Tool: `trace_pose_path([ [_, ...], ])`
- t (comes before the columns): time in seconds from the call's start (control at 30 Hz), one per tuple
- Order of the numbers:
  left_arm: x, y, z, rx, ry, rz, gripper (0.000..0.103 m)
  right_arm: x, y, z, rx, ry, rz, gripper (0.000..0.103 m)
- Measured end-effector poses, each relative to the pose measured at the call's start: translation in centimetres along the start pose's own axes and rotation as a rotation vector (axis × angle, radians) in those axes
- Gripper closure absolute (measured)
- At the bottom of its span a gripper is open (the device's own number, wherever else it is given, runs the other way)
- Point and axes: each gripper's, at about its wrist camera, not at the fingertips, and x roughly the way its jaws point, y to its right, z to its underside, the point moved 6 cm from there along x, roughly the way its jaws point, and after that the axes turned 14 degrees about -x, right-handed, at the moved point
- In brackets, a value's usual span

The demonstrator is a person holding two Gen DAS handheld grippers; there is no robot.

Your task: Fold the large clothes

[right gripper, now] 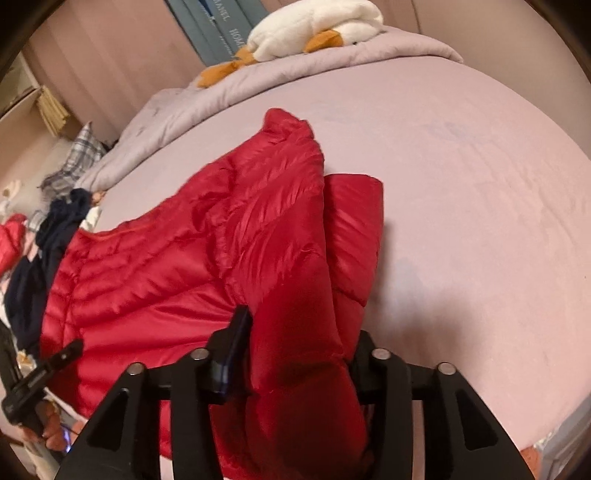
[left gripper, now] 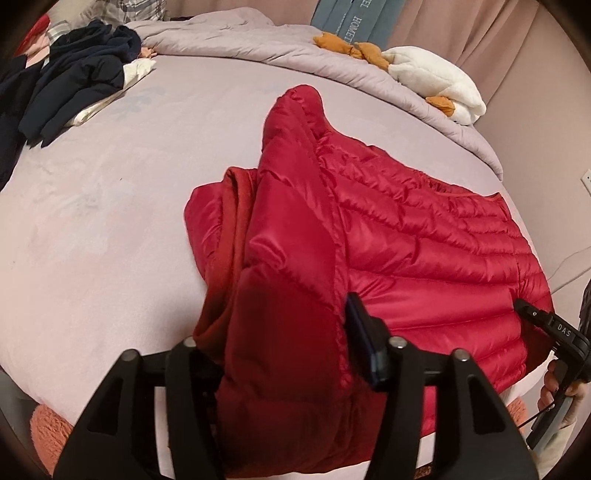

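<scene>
Left gripper (left gripper: 288, 325) points down at the near edge of the bed. Its jaws stand apart, with a thick fold of the red down jacket (left gripper: 424, 240) filling the gap. One finger (left gripper: 364, 343) lies against the fabric and the other is buried under it, so I cannot tell whether the pads are pressing. Right gripper (right gripper: 295, 332) sits further along the same hem. Its jaws are also apart, stuffed with a puffy roll of the jacket, and I cannot judge its grip either. A hand (left gripper: 554, 387) holds its handle.

I see the jacket spread flat between and beyond the two tools. It is shiny, quilted in narrow horizontal tubes, and has a matte rust-red lining showing at the folded side.

It rests on a smooth, pale lilac sheet (left gripper: 110, 221). At far left there is a heap of dark navy clothes (left gripper: 74, 81). A rumpled grey duvet (left gripper: 240, 40) is bunched along the back, with a white and orange plush toy (left gripper: 436, 77) on it. Pinkish curtains (left gripper: 480, 29) hang behind.
</scene>
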Motion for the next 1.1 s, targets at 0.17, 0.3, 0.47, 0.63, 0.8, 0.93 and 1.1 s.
trace_pose_path([
  [0.17,-0.7,-1.5,0.1,-0.035,-0.006,-0.007,0.032,-0.3,0.8,0.4,0.013,-0.013,0.025,0.043],
  [0.3,-2.2,-2.5,-0.5,-0.041,0.032,-0.025,0.031,-1.4,1.5,0.2,0.003,-0.009,0.094,0.038],
  [0.47,-5.9,-3.8,-2.6,-0.072,0.156,-0.076,0.034,-3.8,3.0,-0.5,-0.006,0.021,0.209,0.038],
  [0.63,-8.5,-2.6,-5.4,-0.081,0.218,0.032,0.048,-5.6,2.0,-2.3,-0.081,0.071,0.261,0.038],
  [0.8,-5.7,2.7,-5.4,0.0,0.095,0.153,0.079,-5.4,-1.9,-4.8,-0.182,0.119,0.126,0.038],
  [0.93,-1.9,7.5,-3.7,0.088,-0.028,0.229,0.087,-2.7,-5.4,-6.0,-0.265,0.08,0.012,0.066],
  [1.1,3.3,9.0,-3.2,0.135,-0.06,0.088,0.09,2.3,-7.5,-6.5,-0.266,-0.01,-0.066,0.079],
])
